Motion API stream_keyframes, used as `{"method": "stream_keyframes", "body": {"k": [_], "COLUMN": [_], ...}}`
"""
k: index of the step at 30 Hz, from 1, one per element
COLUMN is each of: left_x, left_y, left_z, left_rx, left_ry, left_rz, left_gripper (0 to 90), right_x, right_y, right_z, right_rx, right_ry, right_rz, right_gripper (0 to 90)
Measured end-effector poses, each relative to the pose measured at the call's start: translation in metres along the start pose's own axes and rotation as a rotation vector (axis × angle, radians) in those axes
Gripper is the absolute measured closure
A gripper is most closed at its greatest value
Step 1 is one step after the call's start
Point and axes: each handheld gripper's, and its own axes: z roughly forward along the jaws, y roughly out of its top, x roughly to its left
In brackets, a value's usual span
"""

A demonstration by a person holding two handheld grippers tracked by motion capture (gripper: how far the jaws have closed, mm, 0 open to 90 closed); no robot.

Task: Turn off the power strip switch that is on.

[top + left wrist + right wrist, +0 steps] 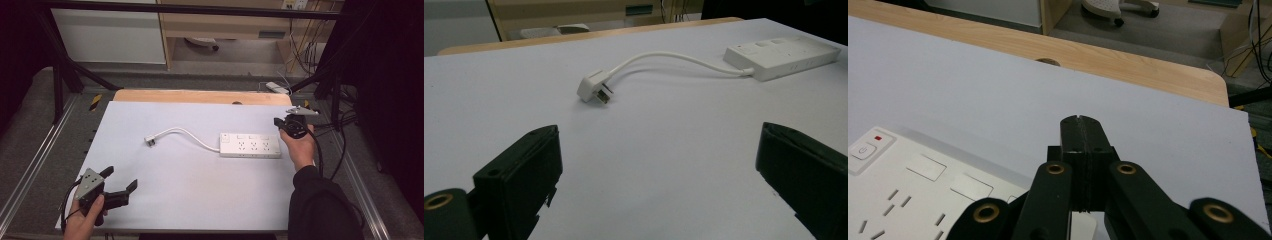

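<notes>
A white power strip (250, 145) lies flat on the white board (165, 195), right of centre. Its short white cord (187, 135) curves left to a white plug (151, 141) lying on its side. My right gripper (276, 122) hovers just beyond the strip's right end, jaws pressed together with nothing between them (1082, 131); the strip's switch and sockets (903, 185) lie below it to the left. My left gripper (121, 179) rests near the board's front left corner, jaws wide apart and empty, pointing toward the plug (594, 87) and strip (781, 55).
The white board lies on a wooden tabletop (195, 96) whose far edge shows behind it. Black frame bars (60, 75) stand at both sides. Cables and a small white adapter (276, 87) lie beyond the far right corner. A cabinet (220, 25) stands behind.
</notes>
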Motion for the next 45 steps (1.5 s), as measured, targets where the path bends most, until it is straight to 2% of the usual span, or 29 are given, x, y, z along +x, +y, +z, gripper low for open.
{"method": "stream_keyframes", "body": {"k": [6, 13, 21, 45], "left_x": [0.000, 0.000, 0.001, 0.000], "left_y": [0.000, 0.000, 0.000, 0.000], "left_z": [0.000, 0.000, 0.000, 0.000], "left_rx": [0.000, 0.001, -0.003, -0.001], "left_ry": [0.000, 0.000, 0.008, 0.003], "left_rz": [0.001, 0.003, 0.002, 0.003], "left_gripper": [4.6, 4.6, 4.5, 4.5], "right_x": [0.003, 0.007, 0.011, 0.013], "right_y": [-0.008, -0.016, -0.025, -0.037], "right_z": [0.005, 0.007, 0.010, 0.014], "right_rx": [0.032, 0.044, 0.053, 0.069], "right_ry": [0.004, 0.016, 0.025, 0.035], "right_rz": [-0.003, 0.004, 0.017, 0.030], "right_gripper": [90.0, 90.0, 90.0, 90.0]}}
